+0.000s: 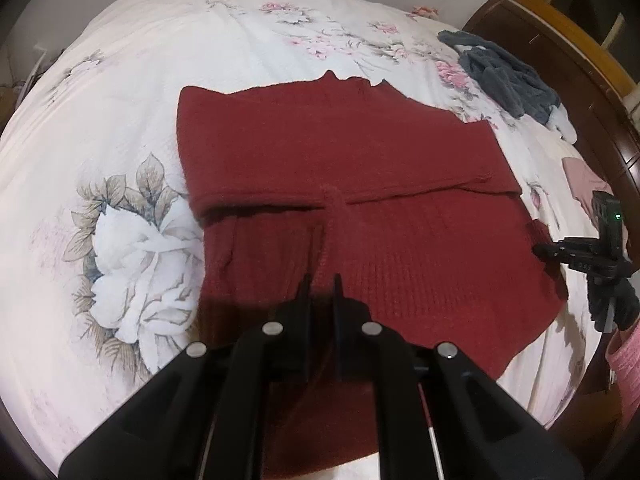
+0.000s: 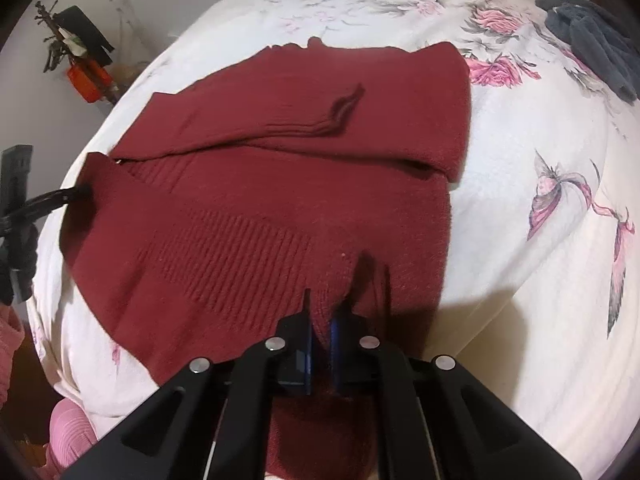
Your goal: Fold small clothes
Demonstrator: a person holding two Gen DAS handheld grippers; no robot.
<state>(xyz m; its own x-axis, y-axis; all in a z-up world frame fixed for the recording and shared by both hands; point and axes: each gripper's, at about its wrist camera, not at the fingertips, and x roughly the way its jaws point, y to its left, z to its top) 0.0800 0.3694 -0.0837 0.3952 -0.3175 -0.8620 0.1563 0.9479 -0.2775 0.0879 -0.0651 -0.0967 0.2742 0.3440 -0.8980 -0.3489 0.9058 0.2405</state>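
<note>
Bedspread [image 1: 120,80] carries the red sweater [image 1: 340,152], sleeves already folded across its body. Both grippers sit at its near hem: right gripper [image 2: 322,304] pinching a ridge of knit, left gripper [image 1: 322,284] narrow, its hold unclear. Next, probably, lifting the hem toward the collar, evenly.

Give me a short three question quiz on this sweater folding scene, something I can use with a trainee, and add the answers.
1. True or false: the red sweater lies on a floral bedspread.
2. Which gripper has sweater fabric bunched between its fingers? A) left gripper B) right gripper
3. Fill in: a dark grey garment lies near the bed's wooden ____.

Key: 1 true. 2 B; in the right wrist view a fold of knit rises between the fingers. 3 headboard.
</note>
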